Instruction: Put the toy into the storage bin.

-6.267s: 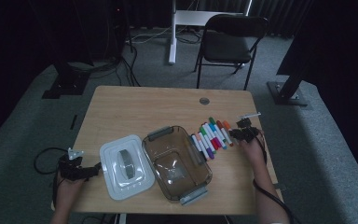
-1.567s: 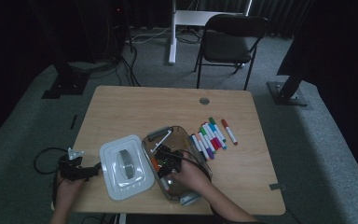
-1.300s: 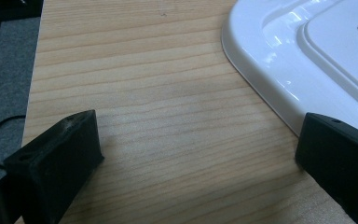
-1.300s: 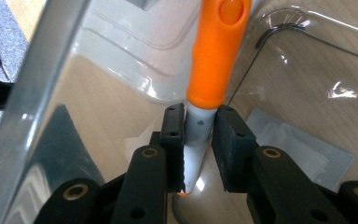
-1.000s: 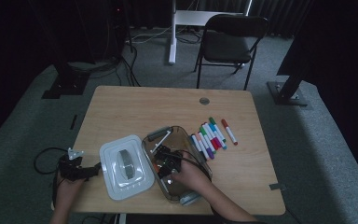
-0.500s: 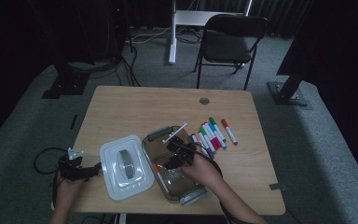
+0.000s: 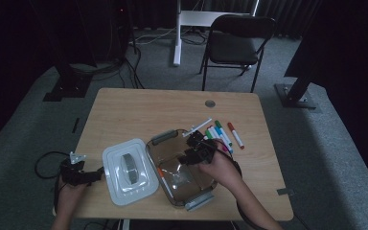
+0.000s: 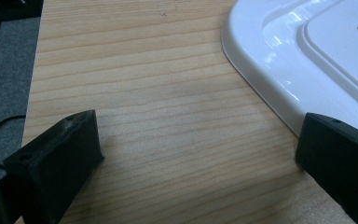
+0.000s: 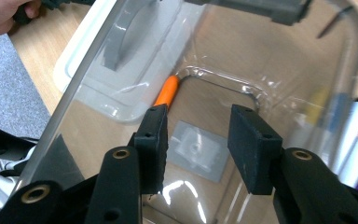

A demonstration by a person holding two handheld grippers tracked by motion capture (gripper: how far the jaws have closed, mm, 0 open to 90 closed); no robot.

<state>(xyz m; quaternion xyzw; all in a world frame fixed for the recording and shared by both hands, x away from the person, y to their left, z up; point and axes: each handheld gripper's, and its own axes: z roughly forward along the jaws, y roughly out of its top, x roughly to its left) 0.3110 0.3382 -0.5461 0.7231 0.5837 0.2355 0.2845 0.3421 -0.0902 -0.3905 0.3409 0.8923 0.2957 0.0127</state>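
**Orange marker lies in the clear box, right jaws empty above it**

At the table's (image 7: pixel 139 108) 8 o'clock corner, the left gripper (image 7: pixel 94 176) rests level, its jaws spread wide and holding nothing. In the left gripper view bare wood lies between them, and the white lid (image 8: pixel 307 56) sits at 2 o'clock, its rim just beside the right-hand jaw.

From above, that white lid (image 7: pixel 126 171) lies flat, touching the clear container (image 7: pixel 182 172) at its 3 o'clock side. The orange marker (image 7: pixel 162 178) lies on the container's floor along the wall nearest the lid.

The right gripper (image 7: pixel 188 158) hovers over the container's far half, at 12 o'clock from the marker. Its jaws have just been opening and stand parted with nothing between them. In the right gripper view the orange marker (image 9: pixel 167 92) shows just beyond the left-hand jaw, apart from it, under the see-through wall.

At the container's 2 o'clock a row of coloured markers (image 7: pixel 223 136) lies on the wood.
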